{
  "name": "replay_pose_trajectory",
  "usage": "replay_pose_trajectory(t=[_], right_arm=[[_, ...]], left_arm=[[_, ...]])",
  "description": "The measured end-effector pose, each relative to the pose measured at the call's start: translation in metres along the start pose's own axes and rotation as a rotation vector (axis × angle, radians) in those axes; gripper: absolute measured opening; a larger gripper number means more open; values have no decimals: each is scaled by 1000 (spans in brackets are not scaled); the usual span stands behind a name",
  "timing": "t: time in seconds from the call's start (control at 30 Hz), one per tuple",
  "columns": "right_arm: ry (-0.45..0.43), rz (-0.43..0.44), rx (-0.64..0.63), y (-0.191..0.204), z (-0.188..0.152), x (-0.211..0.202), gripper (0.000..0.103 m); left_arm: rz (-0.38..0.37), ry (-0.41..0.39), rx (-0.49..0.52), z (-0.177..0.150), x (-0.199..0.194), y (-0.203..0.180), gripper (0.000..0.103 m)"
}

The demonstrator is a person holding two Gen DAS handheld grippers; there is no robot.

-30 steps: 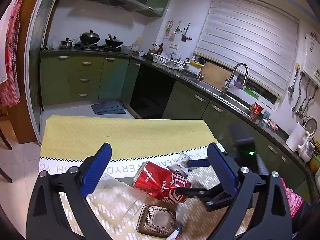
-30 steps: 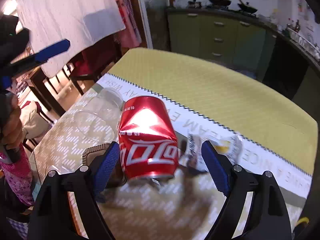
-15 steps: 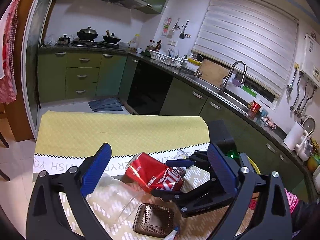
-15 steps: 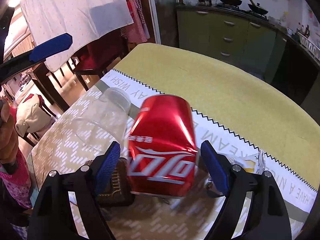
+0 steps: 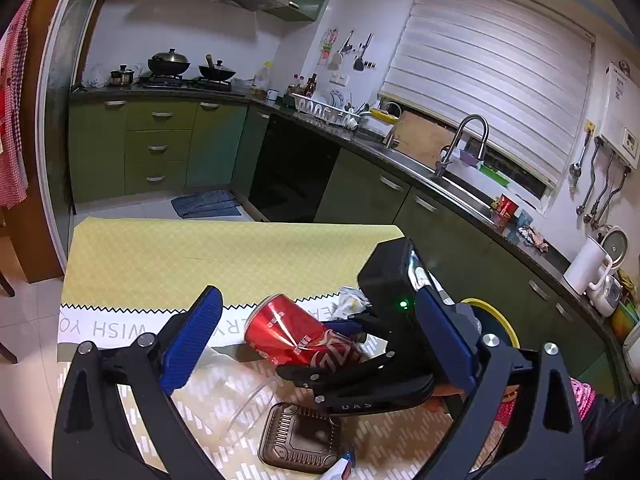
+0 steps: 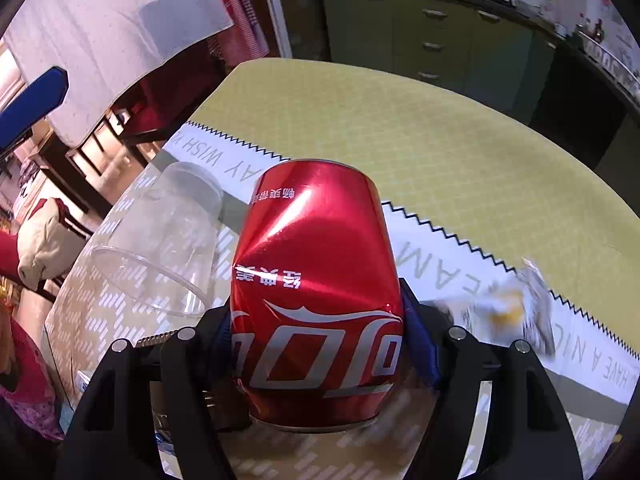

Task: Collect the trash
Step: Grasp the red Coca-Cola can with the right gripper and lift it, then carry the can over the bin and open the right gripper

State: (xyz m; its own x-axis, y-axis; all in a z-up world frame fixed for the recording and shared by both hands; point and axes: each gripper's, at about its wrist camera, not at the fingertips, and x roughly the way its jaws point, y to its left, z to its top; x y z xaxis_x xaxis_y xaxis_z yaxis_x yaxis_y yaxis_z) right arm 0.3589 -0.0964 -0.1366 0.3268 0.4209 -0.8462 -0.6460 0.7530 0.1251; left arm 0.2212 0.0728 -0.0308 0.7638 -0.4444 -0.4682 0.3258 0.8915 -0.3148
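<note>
Item: dented red soda can (image 6: 316,300), now clamped between the blue pads of the right gripper (image 6: 318,344) and tilted up off the patterned surface (image 5: 224,256); a second ago the fingers stood wide on either side of it. Left gripper (image 5: 316,344): spread wide, holding nothing. Remaining: clear plastic cup (image 6: 160,240), brown tray (image 5: 298,440), crumpled wrapper (image 6: 508,312); can appears ready for disposal.

Green kitchen cabinets (image 5: 160,148), white blind (image 5: 480,80) over sink (image 5: 420,168), tiled floor (image 5: 36,304), possibly white sheet (image 6: 120,20).
</note>
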Motion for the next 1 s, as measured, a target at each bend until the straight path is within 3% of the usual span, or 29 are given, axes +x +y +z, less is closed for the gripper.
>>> replay_pose_trajectory(t=[0.2, 0.43, 0.6, 0.73, 0.87, 1.0], right_arm=[[-57, 18, -1, 4, -6, -24, 70], [-160, -10, 51, -16, -35, -94, 70], [-246, -122, 211, -76, -98, -170, 70], [-262, -289, 453, -154, -174, -223, 70], [-212, -416, 652, -220, -239, -248, 71], [-128, -480, 785, -271, -286, -243, 71]], left_arm=[[-2, -2, -3, 1, 1, 1, 92], [-7, -3, 3, 0, 0, -1, 92], [-10, 11, 23, -4, 3, -6, 92], [-16, 19, 42, -6, 6, -13, 92], [-30, 23, 66, -7, 8, -21, 92], [-37, 33, 81, -9, 12, -26, 92]])
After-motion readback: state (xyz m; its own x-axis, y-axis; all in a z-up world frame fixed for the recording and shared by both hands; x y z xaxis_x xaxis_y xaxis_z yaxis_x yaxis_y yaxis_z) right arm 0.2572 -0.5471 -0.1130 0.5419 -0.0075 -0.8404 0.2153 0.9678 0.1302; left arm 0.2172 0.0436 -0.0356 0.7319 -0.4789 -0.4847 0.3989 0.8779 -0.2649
